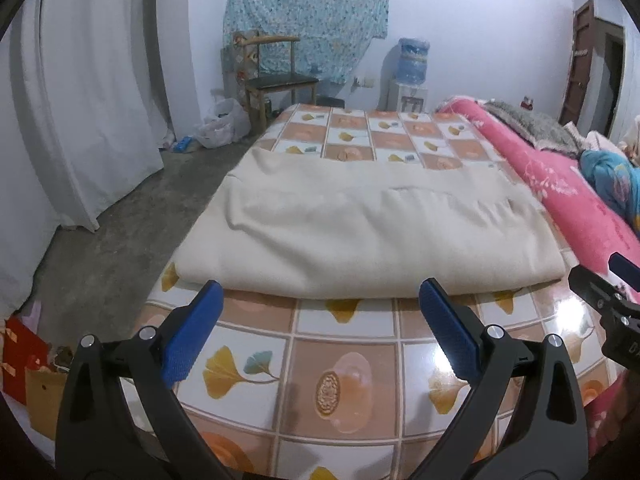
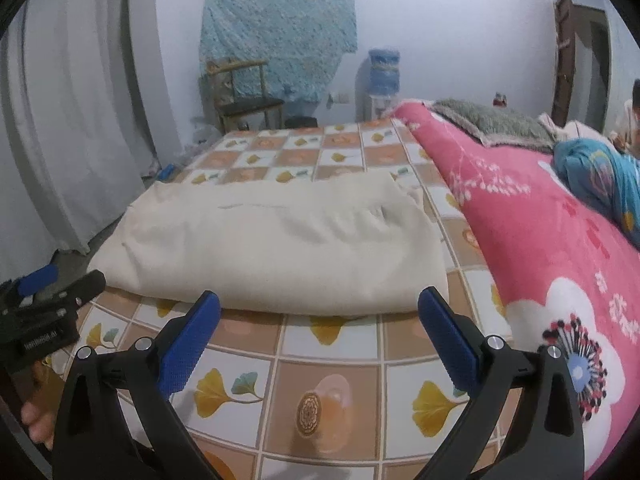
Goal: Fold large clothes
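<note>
A large cream cloth (image 1: 360,224) lies folded in a thick flat rectangle on the tiled-pattern table cover (image 1: 340,380); in the right wrist view the same cream cloth (image 2: 280,248) fills the middle. My left gripper (image 1: 320,292) hovers just short of the cloth's near folded edge, jaws wide apart, nothing between the blue pads (image 1: 192,336). My right gripper (image 2: 320,300) stands the same way, open and empty, a little before that edge. Each gripper shows at the edge of the other's view: the right gripper (image 1: 600,300), the left gripper (image 2: 48,292).
A pink flowered quilt (image 2: 540,240) with a grey blanket (image 2: 492,124) and blue bedding (image 2: 600,184) borders the right side. Beyond the table stand a wooden chair (image 1: 276,76) and a water dispenser (image 1: 412,68). White curtains (image 1: 80,100) hang left over a concrete floor (image 1: 132,220).
</note>
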`<state>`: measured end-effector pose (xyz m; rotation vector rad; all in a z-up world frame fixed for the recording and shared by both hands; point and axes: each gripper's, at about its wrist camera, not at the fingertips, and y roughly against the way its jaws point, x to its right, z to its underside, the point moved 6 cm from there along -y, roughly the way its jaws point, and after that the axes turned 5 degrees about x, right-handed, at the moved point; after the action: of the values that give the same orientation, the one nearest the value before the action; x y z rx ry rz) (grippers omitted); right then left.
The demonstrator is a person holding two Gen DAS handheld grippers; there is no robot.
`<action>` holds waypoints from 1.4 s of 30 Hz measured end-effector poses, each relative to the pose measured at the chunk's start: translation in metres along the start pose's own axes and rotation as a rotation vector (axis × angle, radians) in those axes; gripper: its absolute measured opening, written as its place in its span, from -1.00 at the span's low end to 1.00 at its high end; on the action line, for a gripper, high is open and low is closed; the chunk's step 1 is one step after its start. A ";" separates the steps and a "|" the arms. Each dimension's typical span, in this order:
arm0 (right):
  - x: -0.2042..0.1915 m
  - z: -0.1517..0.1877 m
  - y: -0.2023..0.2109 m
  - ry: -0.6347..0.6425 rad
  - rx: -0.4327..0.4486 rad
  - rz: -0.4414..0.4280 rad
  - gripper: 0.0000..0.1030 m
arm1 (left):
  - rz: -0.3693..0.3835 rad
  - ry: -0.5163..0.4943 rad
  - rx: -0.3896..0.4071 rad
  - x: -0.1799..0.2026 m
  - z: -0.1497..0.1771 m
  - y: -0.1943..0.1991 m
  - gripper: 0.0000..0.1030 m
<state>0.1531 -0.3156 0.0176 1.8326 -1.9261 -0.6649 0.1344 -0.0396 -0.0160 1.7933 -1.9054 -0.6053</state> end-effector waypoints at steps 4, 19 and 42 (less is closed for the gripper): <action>0.002 0.012 -0.011 -0.027 -0.061 -0.005 0.87 | -0.008 -0.014 -0.048 0.010 0.010 -0.005 0.84; -0.008 0.028 -0.029 0.032 -0.139 -0.002 0.87 | -0.019 -0.008 -0.126 0.011 0.019 -0.020 0.84; -0.010 0.029 -0.030 0.039 -0.154 0.002 0.87 | 0.014 -0.010 -0.141 0.014 0.023 -0.021 0.84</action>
<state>0.1610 -0.3049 -0.0233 1.7361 -1.7993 -0.7484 0.1368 -0.0545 -0.0471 1.6905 -1.8319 -0.7265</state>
